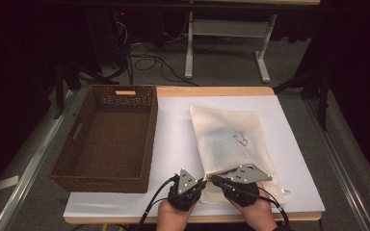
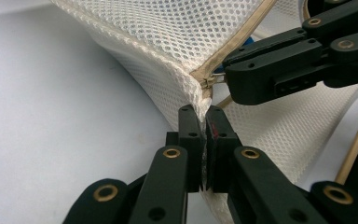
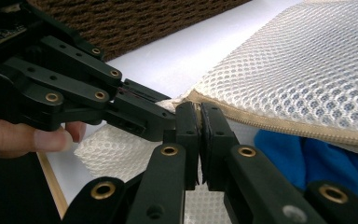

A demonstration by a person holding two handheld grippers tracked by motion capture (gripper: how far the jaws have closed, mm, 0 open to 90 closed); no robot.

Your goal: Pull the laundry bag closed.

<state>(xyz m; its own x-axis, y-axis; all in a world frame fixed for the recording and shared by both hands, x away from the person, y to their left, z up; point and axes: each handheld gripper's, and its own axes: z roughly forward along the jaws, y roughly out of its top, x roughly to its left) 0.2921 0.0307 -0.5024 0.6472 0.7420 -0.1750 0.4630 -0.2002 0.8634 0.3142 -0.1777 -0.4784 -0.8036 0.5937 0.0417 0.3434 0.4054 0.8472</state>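
Both clamped on mesh bag [image 1: 229,144] corner, lower centre: left gripper [image 2: 204,140], right gripper [image 3: 199,135]. Black outline print on bag, no readable text.

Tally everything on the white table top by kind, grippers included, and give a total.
Mesh laundry bag: 1
Brown woven basket: 1
Blue item inside the bag: 1
Grippers: 2, left gripper and right gripper, both clamped on the bag's edge
Total: 5
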